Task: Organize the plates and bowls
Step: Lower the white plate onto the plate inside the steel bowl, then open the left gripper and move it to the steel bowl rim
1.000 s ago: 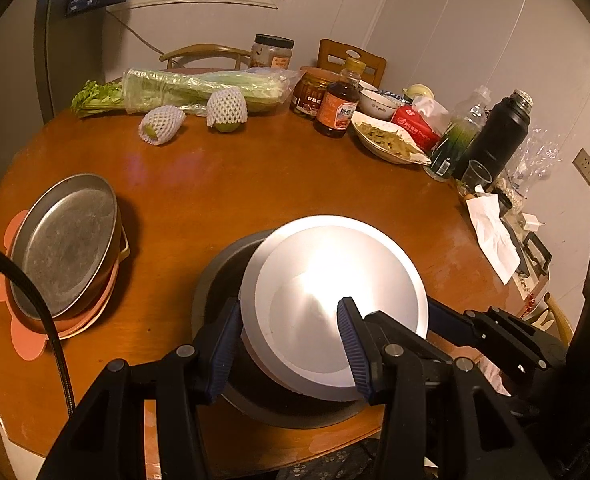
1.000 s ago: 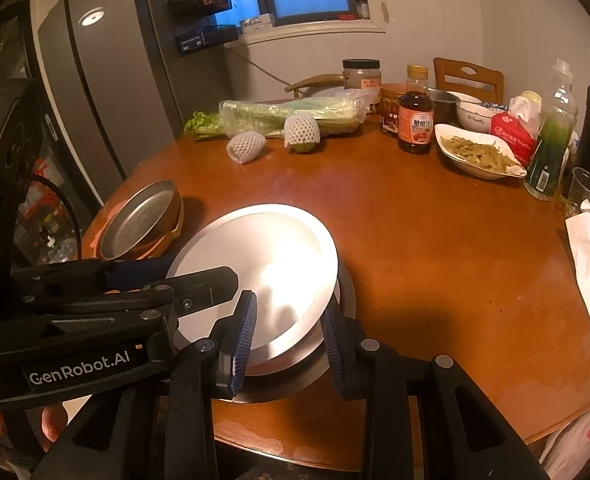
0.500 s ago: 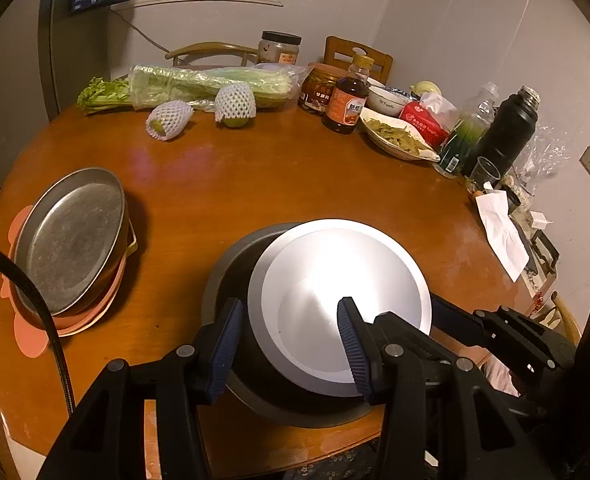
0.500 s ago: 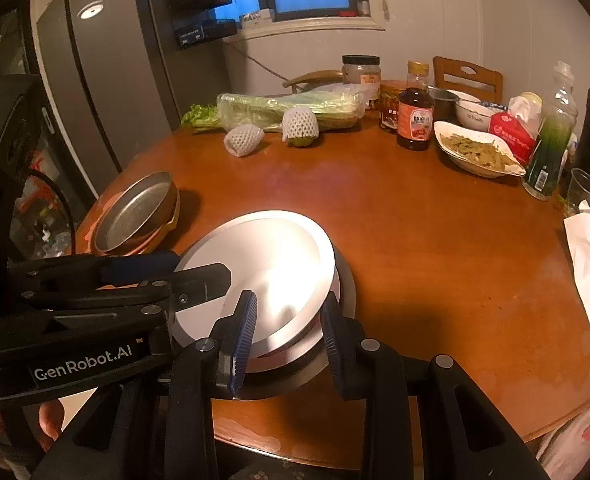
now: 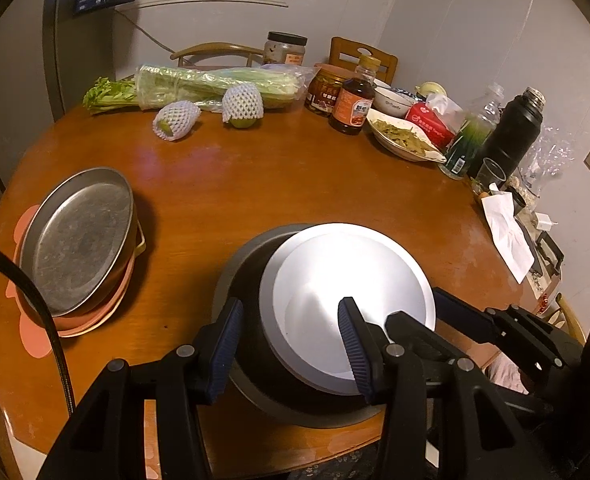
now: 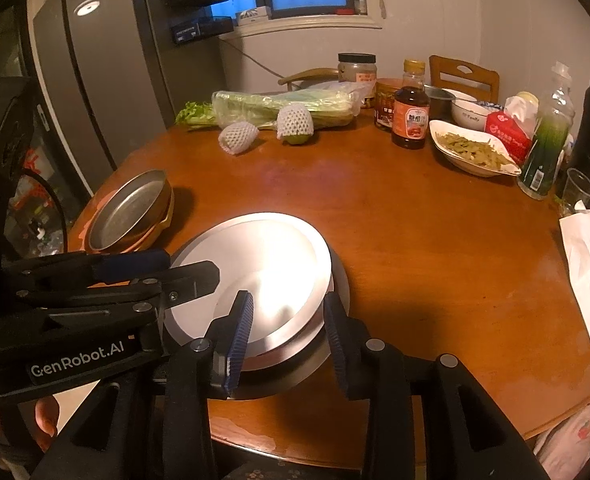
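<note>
A bright silver plate (image 5: 355,276) (image 6: 255,260) lies on top of a second plate inside a dark round dish (image 5: 247,276) (image 6: 339,280) at the table's near edge. My left gripper (image 5: 289,316) straddles the stack's near-left rim, one finger outside the dark dish and one over the silver plate, with no visible squeeze. My right gripper (image 6: 289,312) straddles the near-right rim. Its jaws are opening, with the plates' rim between them and the pads off it. A steel dish (image 5: 75,240) (image 6: 131,208) sits in a gold bowl on a pink mat at the left.
The table's far side holds bagged celery (image 5: 215,84), two fruits in foam nets (image 5: 243,104), jars, a sauce bottle (image 5: 355,104), a dish of greens (image 5: 407,140), a black flask (image 5: 511,136) and a glass. A paper napkin (image 5: 507,228) lies at the right edge. A fridge (image 6: 95,100) stands at the left.
The right jaws have spread a little apart around the plates' rim. The silver plate has settled slightly on the stack. Neither hand has shifted.
</note>
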Demonstrator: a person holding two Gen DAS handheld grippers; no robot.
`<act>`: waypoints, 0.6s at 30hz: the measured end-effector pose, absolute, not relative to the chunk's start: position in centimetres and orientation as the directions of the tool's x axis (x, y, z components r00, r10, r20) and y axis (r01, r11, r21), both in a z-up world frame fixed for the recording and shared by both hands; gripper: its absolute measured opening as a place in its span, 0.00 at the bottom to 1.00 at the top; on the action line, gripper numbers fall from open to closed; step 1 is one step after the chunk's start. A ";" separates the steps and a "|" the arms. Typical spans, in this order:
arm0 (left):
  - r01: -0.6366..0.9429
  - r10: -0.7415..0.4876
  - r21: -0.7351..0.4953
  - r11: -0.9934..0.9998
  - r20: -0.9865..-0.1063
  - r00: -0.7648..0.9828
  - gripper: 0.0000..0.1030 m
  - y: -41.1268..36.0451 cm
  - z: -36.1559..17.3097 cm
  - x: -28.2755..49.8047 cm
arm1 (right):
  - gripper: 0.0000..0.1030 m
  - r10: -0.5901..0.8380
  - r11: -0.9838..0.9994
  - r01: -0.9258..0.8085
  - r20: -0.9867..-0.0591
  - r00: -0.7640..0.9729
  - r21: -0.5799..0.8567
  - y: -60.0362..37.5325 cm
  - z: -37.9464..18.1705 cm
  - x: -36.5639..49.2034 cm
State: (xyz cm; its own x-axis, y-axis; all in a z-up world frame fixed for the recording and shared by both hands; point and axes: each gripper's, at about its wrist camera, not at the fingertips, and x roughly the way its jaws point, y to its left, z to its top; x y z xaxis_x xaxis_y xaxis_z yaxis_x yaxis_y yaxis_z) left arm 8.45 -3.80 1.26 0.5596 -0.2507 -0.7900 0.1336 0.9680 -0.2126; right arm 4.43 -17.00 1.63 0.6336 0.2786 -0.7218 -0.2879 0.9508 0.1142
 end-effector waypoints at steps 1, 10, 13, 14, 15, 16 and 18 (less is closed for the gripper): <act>0.132 -0.248 -0.210 0.969 -0.791 0.560 0.48 -3.8 1.3 8.5 | 0.37 0.273 0.952 -0.284 -0.721 0.637 0.110 -17.0 1.7 4.4; 0.130 -0.246 -0.209 0.969 -0.787 0.565 0.48 -3.6 1.5 8.4 | 0.38 0.259 0.957 -0.274 -0.720 0.644 0.099 -17.0 1.9 4.3; 0.130 -0.246 -0.210 0.969 -0.784 0.570 0.48 -3.5 1.7 8.3 | 0.39 0.251 0.959 -0.270 -0.716 0.651 0.091 -17.0 2.0 4.2; 0.130 -0.246 -0.210 0.969 -0.783 0.571 0.48 -3.5 1.8 8.3 | 0.41 0.249 0.959 -0.268 -0.715 0.654 0.089 -17.1 2.1 4.2; 0.130 -0.246 -0.210 0.969 -0.782 0.572 0.48 -3.5 1.8 8.3 | 0.41 0.248 0.960 -0.267 -0.713 0.655 0.089 -17.1 2.1 4.1; 0.129 -0.246 -0.210 0.969 -0.782 0.573 0.48 -3.5 1.9 8.2 | 0.42 0.250 0.959 -0.267 -0.712 0.656 0.091 -17.2 2.2 4.1; 0.129 -0.247 -0.211 0.969 -0.780 0.575 0.48 -3.4 2.0 8.1 | 0.42 0.250 0.960 -0.266 -0.711 0.657 0.092 -17.2 2.3 4.1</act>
State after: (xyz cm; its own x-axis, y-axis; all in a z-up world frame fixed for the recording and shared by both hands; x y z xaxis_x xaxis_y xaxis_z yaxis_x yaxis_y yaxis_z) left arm 8.12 -3.44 2.01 0.5752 -0.2466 -0.7799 0.1293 0.9689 -0.2110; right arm 4.06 -17.22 2.26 0.6570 0.2498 -0.7114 -0.2657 0.9597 0.0915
